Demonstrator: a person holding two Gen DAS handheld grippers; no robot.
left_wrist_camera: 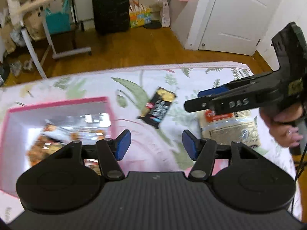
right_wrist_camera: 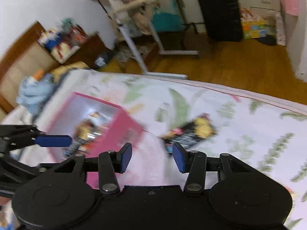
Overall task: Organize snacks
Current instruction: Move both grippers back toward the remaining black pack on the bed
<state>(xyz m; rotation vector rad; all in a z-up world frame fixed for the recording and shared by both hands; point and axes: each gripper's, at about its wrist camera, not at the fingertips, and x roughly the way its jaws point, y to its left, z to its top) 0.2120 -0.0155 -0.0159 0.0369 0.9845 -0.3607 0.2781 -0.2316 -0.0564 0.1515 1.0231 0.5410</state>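
Black and yellow, the snack packet (left_wrist_camera: 157,107) is seen lying on the floral bedsheet (left_wrist_camera: 92,88) ahead of the left gripper (left_wrist_camera: 156,143), whose jaws are spread with nothing held. The pink box (left_wrist_camera: 57,103) is placed ahead to its left. The right gripper (right_wrist_camera: 152,157) is likewise held apart and unloaded, the packet just beyond its right fingertip.

A pink box (left_wrist_camera: 59,103), a black-and-yellow snack packet (left_wrist_camera: 157,107), a white sheet (left_wrist_camera: 153,76) with green leaves.
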